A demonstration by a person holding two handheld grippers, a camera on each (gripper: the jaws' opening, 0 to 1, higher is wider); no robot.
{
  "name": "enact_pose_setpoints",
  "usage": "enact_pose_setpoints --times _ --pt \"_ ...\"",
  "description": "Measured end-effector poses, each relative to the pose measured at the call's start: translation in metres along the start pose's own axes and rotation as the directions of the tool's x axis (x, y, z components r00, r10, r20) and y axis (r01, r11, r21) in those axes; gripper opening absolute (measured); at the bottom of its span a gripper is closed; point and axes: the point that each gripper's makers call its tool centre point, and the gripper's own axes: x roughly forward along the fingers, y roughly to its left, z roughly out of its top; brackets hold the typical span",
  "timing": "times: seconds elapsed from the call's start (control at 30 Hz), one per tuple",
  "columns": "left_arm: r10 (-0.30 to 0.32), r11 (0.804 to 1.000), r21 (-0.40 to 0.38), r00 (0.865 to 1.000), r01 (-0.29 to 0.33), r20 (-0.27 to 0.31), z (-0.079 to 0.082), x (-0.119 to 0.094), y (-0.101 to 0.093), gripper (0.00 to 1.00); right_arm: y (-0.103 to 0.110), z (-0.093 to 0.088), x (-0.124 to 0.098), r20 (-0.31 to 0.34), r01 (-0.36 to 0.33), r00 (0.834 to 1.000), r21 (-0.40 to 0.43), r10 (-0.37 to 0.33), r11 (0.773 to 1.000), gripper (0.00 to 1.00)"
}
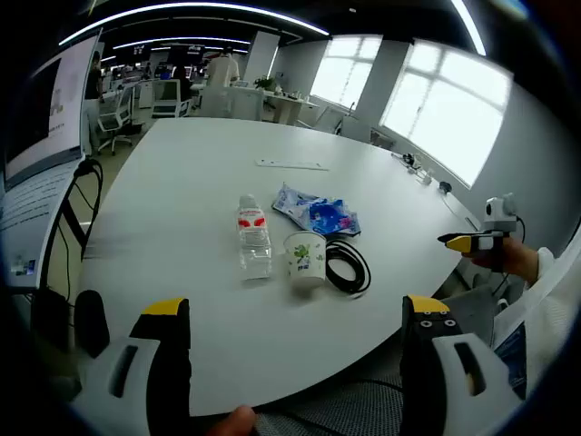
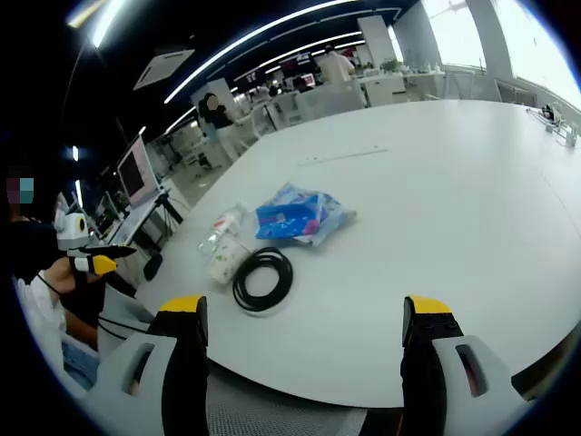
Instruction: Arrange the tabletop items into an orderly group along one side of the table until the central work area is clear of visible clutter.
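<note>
White table [image 1: 182, 209]: bottle [image 1: 253, 236], cup [image 1: 305, 258], black cable coil [image 1: 349, 265], blue packet [image 1: 318, 212] clustered. My left claw [image 1: 295, 341] and right claw [image 2: 304, 336] both gape wide, holding nothing.

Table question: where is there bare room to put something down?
The table is bare beyond the blue packet and off to each side. It is crowded where the bottle, paper cup and black cable coil cluster near its edge.

The left gripper view looks from the near edge of the wide white oval surface [image 1: 182, 182] across it toward bright windows, fairly far back. The right gripper view faces the same surface [image 2: 436, 163] from another edge, toward rows of desks. Both share the clear plastic water bottle [image 1: 254, 236] [image 2: 221, 229] and coiled black cable [image 1: 348, 264] [image 2: 262, 279].
</note>
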Motion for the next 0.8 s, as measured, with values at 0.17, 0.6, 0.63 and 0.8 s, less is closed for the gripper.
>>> enact_pose_setpoints --times 0.17,0.6,0.63,0.8 --pt "0.001 1.000 -0.001 1.000 -0.001 0.000 0.0000 -0.0003 0.0006 1.00 0.0001 -0.0004 -0.0004 0.000 0.001 1.000 0.002 -0.001 1.000 0.88" --pt "0.003 1.000 -0.003 1.000 -0.003 0.001 -0.0001 -0.0003 0.0012 1.00 0.0003 -0.0002 0.0001 0.001 -0.001 1.000 0.004 0.001 1.000 0.88" --pt "0.002 1.000 -0.002 1.000 -0.002 0.001 -0.0002 -0.0003 0.0010 1.00 0.0001 -0.0004 0.0001 0.000 -0.001 1.000 0.005 0.001 1.000 0.88" --pt "0.002 1.000 -0.001 1.000 -0.002 -0.001 -0.0005 -0.0006 0.0009 1.00 0.0007 -0.0012 0.0002 -0.002 -0.003 1.000 0.004 0.003 1.000 0.88"
